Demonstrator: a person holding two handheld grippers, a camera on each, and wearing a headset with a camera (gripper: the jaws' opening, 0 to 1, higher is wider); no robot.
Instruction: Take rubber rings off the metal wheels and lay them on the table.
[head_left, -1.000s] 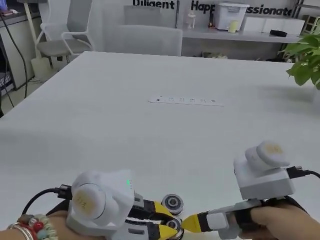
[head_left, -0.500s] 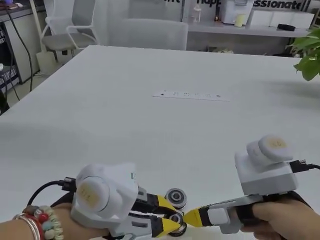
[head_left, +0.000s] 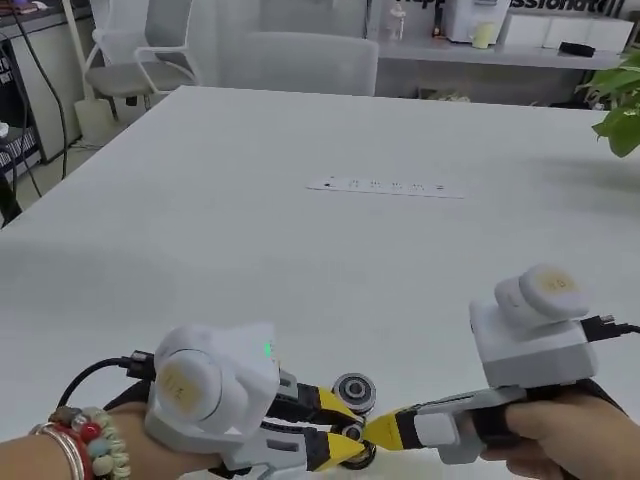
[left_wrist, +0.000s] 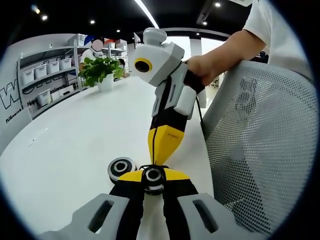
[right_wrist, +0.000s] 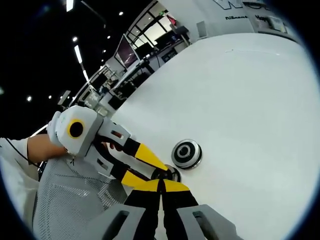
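At the white table's (head_left: 300, 270) near edge, head view: left gripper (head_left: 348, 447) at 7 o'clock points right, right gripper (head_left: 380, 432) at 5 o'clock points left, tips meeting. Left gripper view: jaws clamp a small black-rimmed metal wheel (left_wrist: 153, 178); second wheel (left_wrist: 122, 168) at 10 o'clock. Right gripper view: jaws pressed together at the clamped wheel's rim.

Head cam looks fwd-down; gripper views low, close, opposed; share wheel (left_wrist: 122, 168).

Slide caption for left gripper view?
Left gripper holds one wheel, right gripper closed at its rim; second wheel on table beside.
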